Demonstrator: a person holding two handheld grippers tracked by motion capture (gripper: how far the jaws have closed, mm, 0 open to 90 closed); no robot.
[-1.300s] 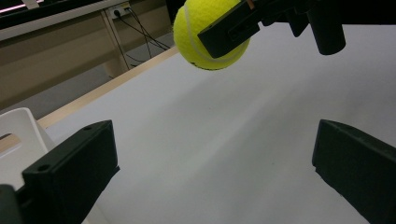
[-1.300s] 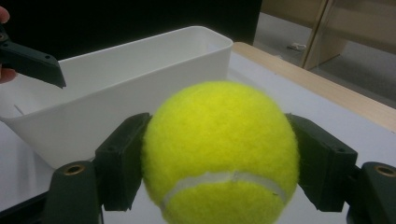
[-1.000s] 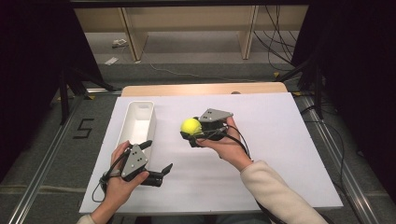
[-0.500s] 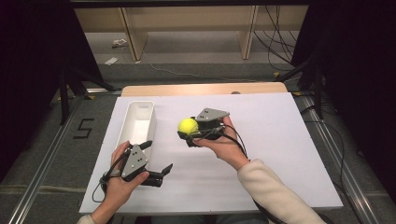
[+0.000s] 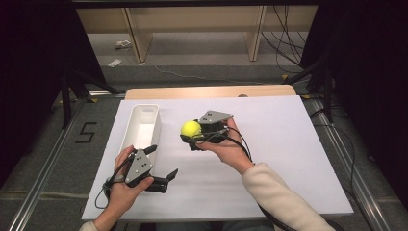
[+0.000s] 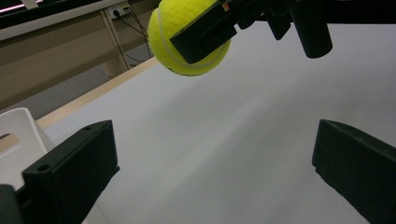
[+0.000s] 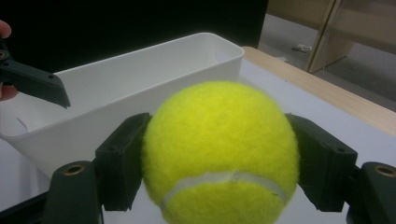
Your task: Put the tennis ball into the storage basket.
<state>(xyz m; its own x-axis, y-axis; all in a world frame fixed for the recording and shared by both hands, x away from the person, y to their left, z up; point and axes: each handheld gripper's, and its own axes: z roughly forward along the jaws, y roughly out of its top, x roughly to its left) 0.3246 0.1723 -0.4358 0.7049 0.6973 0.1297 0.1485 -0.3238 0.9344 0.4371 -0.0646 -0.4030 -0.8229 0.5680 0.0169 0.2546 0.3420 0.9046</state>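
right gripper point(image 5: 189, 136) clamped on tennis ball point(image 5: 191, 128), ball's sides hidden | left gripper point(image 5: 162, 162) jaws apart | bin point(image 5: 153, 115) beside

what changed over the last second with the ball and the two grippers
The right gripper, shut on the tennis ball, has carried it a little to the left, toward the white bin; nothing was taken hold of or let go. The left gripper stays open near the table's front edge, and the bin has not moved.
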